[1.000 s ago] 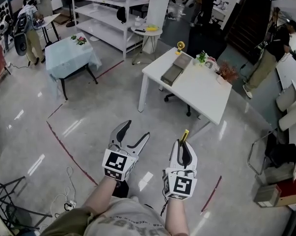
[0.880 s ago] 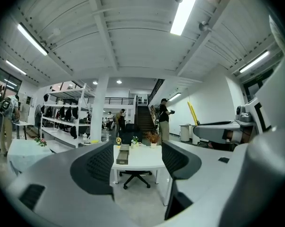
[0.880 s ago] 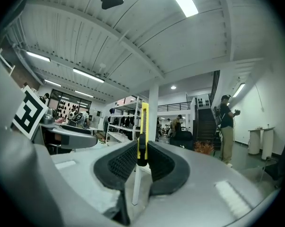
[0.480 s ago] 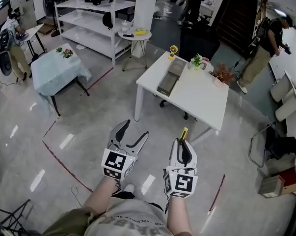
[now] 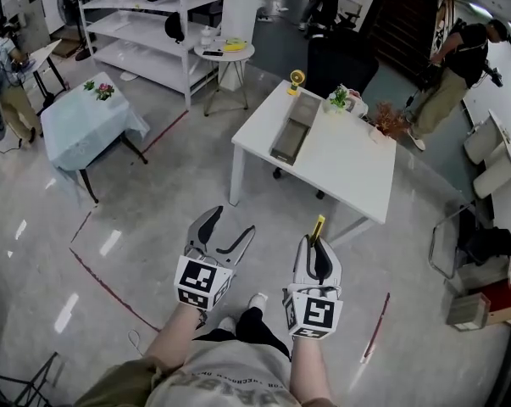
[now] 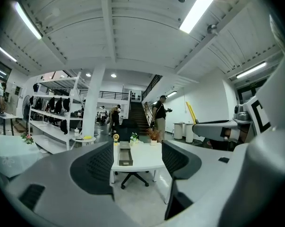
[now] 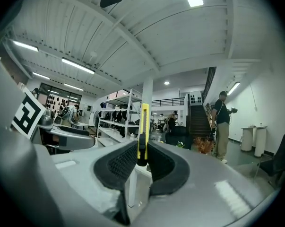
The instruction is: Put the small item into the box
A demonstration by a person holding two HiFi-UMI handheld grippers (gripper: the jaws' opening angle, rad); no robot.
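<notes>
My right gripper point(image 5: 317, 242) is shut on a slim yellow utility knife point(image 5: 318, 229), which stands upright between the jaws point(image 7: 142, 131). My left gripper point(image 5: 228, 230) is open and holds nothing; its dark pads point(image 6: 92, 167) frame the table ahead. A long grey open box point(image 5: 293, 130) lies on the white table point(image 5: 340, 164) a few steps in front of me, and it shows again as the grey box point(image 6: 125, 156) in the left gripper view. Both grippers hover over the glossy floor, well short of the table.
On the table's far end stand a small yellow fan point(image 5: 296, 79), a green plant point(image 5: 338, 98) and a reddish plant point(image 5: 391, 122). A table with a blue cloth point(image 5: 90, 121) and white shelving point(image 5: 158, 24) lie left. Red tape lines point(image 5: 111, 265) mark the floor. People stand far back.
The view has advanced toward the white table, which now sits a little nearer and more central. Both grippers keep the same pose, the right still clamping the knife.
</notes>
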